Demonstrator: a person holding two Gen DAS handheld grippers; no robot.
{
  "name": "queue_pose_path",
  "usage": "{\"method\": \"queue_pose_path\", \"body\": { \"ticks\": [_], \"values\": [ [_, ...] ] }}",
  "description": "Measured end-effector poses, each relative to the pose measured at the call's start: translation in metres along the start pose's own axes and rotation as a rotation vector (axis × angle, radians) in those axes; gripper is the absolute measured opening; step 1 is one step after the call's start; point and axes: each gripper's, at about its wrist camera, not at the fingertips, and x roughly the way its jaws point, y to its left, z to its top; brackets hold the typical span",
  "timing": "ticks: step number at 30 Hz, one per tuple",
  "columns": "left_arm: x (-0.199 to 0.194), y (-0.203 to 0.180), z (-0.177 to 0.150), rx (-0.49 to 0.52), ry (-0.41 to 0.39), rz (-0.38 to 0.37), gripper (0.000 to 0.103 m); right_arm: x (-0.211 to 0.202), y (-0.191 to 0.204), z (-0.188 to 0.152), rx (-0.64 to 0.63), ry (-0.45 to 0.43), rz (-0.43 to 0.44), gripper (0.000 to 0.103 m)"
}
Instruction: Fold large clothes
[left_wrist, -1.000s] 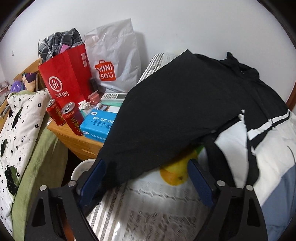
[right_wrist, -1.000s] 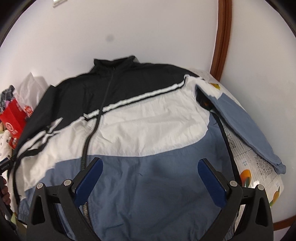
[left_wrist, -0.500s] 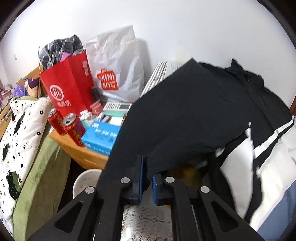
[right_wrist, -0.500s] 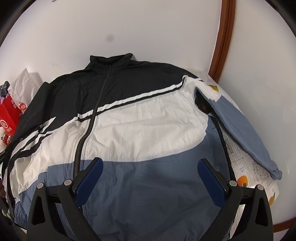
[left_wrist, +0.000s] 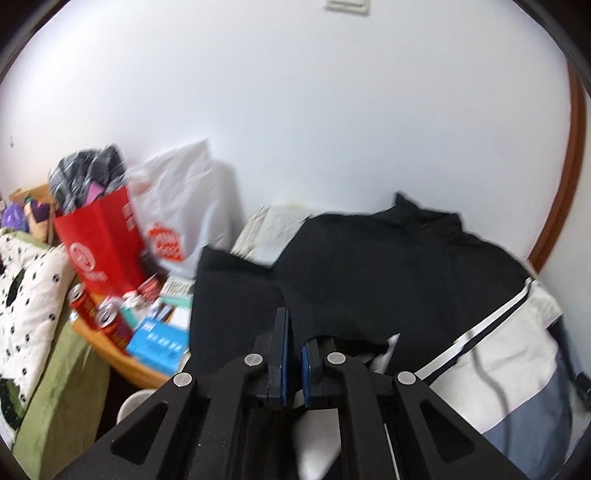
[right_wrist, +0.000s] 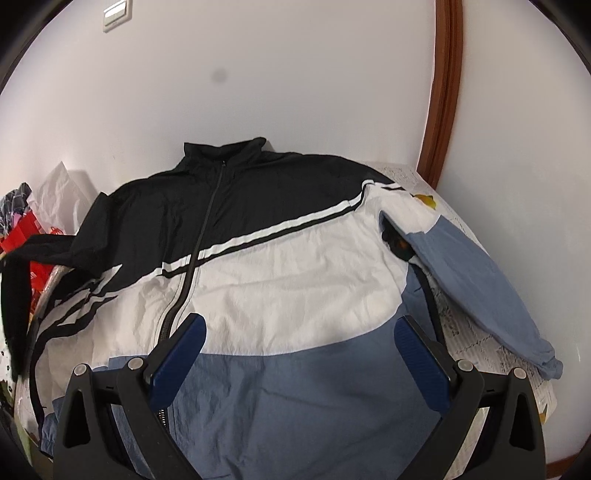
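Observation:
A large black, white and blue zip jacket (right_wrist: 280, 266) lies spread face up on the bed, collar toward the wall. My left gripper (left_wrist: 294, 332) is shut on the jacket's black left sleeve (left_wrist: 236, 295) and holds it lifted over the jacket's left side. The lifted sleeve also shows in the right wrist view (right_wrist: 40, 254). My right gripper (right_wrist: 299, 347) is open and empty, hovering above the jacket's blue lower front. The blue right sleeve (right_wrist: 476, 280) lies stretched out to the right.
A wooden bedside table (left_wrist: 122, 362) at left holds a red paper bag (left_wrist: 99, 247), a white Miniso bag (left_wrist: 184, 218), two red cans (left_wrist: 110, 325) and a blue tissue pack (left_wrist: 159, 343). A spotted quilt (left_wrist: 26, 295) lies at far left. A brown door frame (right_wrist: 443, 92) stands at right.
My left gripper has closed on the black sleeve and lifted it up and rightward over the jacket. My right gripper stayed open and drifted slightly.

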Motion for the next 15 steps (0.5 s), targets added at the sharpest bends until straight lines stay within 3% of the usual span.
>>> {"method": "queue_pose_path", "body": {
  "ticks": [8,15],
  "values": [
    [0.008,-0.093,0.026,0.086,-0.029,-0.092,0.006,-0.006,-0.026,0.01,-0.01,-0.045,0.01,0.1],
    [0.037,-0.171,0.022,0.163,0.043,-0.163,0.006,0.002,-0.056,0.013,0.013,-0.055,-0.001,0.1]
  ]
}}
